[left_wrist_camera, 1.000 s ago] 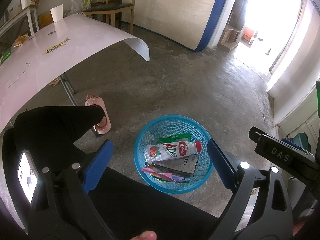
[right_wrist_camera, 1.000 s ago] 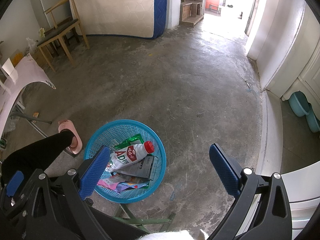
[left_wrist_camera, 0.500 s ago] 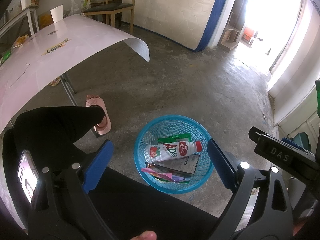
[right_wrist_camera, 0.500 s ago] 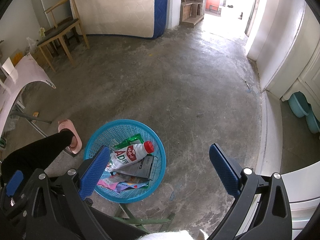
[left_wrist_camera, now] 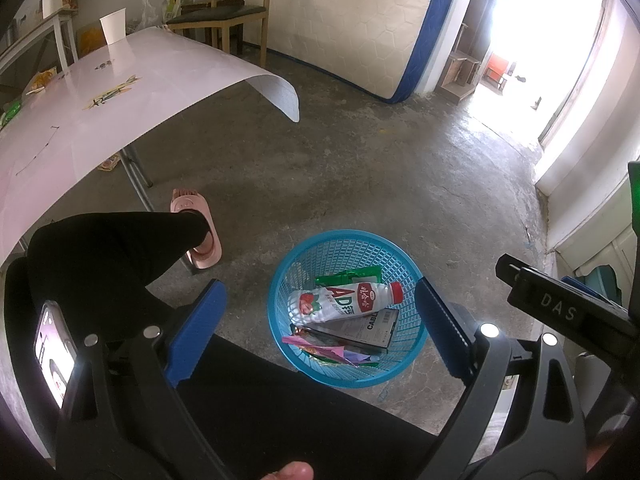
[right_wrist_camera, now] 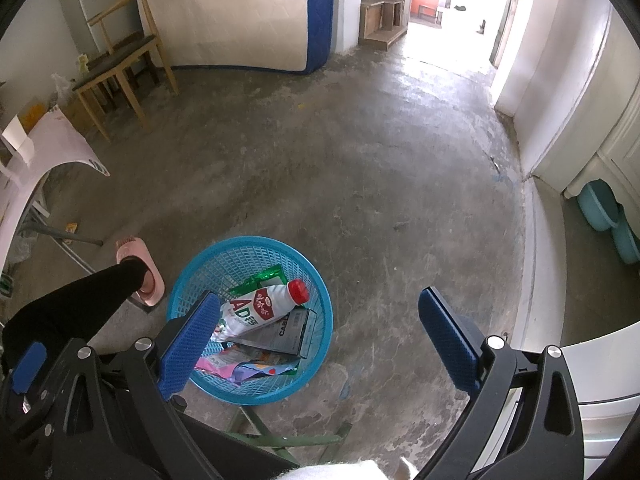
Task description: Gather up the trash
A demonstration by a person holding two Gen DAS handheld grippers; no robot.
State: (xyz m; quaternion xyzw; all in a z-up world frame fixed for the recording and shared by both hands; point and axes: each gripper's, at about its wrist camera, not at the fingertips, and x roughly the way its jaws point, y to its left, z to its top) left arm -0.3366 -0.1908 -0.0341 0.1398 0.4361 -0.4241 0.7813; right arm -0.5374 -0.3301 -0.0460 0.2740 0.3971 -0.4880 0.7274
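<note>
Both claws hang spread wide and empty above the concrete floor [right_wrist_camera: 360, 152]. The left claw [left_wrist_camera: 320, 328] has its blue pads well apart, with the blue mesh basket [left_wrist_camera: 348, 376] showing between them; the right claw [right_wrist_camera: 320, 336] is likewise released, its left pad overlapping the basket's near-left rim in that view. The basket [right_wrist_camera: 316, 364] stands on the floor and holds the collected trash: a white drink bottle [left_wrist_camera: 340, 304] with a red cap lies on its side on top, cap pointing right, resting across a dark flat box [left_wrist_camera: 368, 330]. A green wrapper [left_wrist_camera: 348, 276] sticks up behind the bottle at the far side, and pink and purple wrappers [left_wrist_camera: 328, 348] lie at the near side under the box. To the left of the basket a person's leg in black [left_wrist_camera: 120, 248] reaches to a pink slipper [left_wrist_camera: 198, 228] on the floor. Further left, the pale desk [left_wrist_camera: 100, 112] carries a white paper cup [left_wrist_camera: 113, 30] at its far end and some flat scraps [left_wrist_camera: 110, 94] nearer. A wooden chair [right_wrist_camera: 120, 68] and a mattress [right_wrist_camera: 224, 12] leaning on the wall stand at the far side of the room, with a bright doorway at the far right.
</note>
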